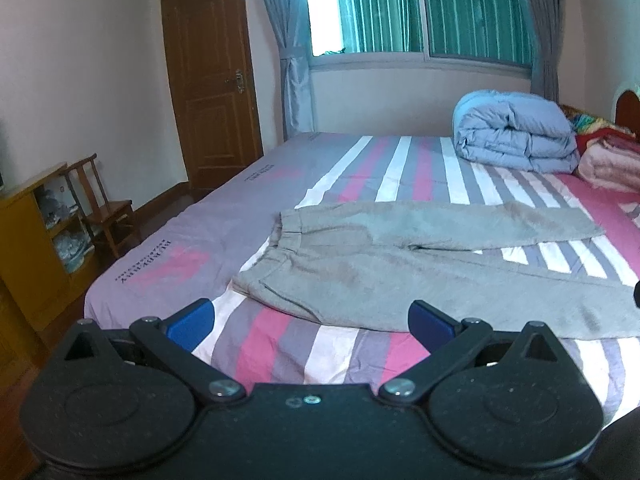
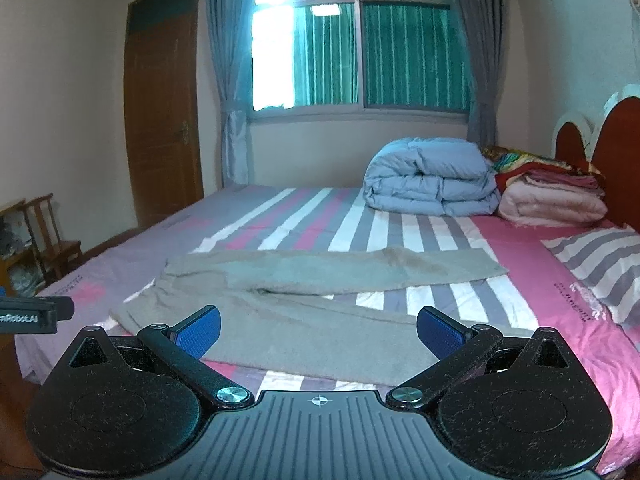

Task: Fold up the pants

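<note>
Grey pants [image 1: 360, 268] lie spread flat on the striped bed [image 1: 280, 344], waistband to the left, both legs running right and splayed apart. They also show in the right wrist view [image 2: 320, 300]. My left gripper [image 1: 312, 320] is open and empty, hovering just in front of the near edge of the pants by the waist. My right gripper [image 2: 318, 328] is open and empty, above the near leg's edge. The left gripper's side [image 2: 32, 312] shows at the left edge of the right wrist view.
A folded blue quilt [image 1: 516, 136] and a stack of blankets [image 2: 552, 196] sit at the bed's far right by the headboard [image 2: 600, 148]. A striped pillow [image 2: 600, 264] lies right. A wooden chair [image 1: 104, 208], cabinet [image 1: 36, 240] and door [image 1: 208, 80] stand left.
</note>
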`<state>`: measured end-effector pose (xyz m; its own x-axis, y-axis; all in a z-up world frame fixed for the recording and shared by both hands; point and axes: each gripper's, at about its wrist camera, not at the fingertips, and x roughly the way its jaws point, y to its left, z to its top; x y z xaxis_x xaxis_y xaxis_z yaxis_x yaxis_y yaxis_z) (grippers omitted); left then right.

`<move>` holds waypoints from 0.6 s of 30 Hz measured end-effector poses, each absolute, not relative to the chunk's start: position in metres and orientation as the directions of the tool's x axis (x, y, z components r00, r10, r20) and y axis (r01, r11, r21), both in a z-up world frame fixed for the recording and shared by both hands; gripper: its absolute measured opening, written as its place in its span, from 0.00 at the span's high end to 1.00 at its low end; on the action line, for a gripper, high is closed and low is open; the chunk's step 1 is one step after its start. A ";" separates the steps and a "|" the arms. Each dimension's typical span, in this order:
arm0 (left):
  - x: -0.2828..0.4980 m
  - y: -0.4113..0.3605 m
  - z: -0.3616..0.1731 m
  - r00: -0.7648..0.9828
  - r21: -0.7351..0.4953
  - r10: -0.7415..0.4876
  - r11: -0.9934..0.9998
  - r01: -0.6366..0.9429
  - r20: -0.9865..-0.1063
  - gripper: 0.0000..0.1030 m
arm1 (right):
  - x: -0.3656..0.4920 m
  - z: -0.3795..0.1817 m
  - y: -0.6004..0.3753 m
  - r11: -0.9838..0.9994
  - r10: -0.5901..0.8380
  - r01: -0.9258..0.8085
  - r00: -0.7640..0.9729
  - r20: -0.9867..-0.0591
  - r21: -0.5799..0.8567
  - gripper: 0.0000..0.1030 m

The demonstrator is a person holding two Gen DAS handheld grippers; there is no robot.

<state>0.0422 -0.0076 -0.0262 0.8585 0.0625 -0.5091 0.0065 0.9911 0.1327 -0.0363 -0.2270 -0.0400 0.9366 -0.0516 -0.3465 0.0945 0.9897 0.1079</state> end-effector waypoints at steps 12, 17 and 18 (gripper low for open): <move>0.096 -0.010 -0.023 0.827 0.160 0.088 0.987 0.002 -0.555 0.06 | 0.010 -0.039 -0.234 0.996 -0.011 0.045 0.925 -0.379 0.080 0.00; 0.137 -0.002 -0.019 0.813 0.196 0.106 0.980 0.010 -0.572 0.06 | 0.044 -0.044 -0.237 0.999 -0.010 0.024 0.910 -0.414 0.029 0.00; 0.145 -0.001 -0.019 0.810 0.200 0.107 0.980 0.013 -0.576 0.06 | 0.053 -0.045 -0.240 1.000 -0.008 0.019 0.907 -0.421 0.022 0.00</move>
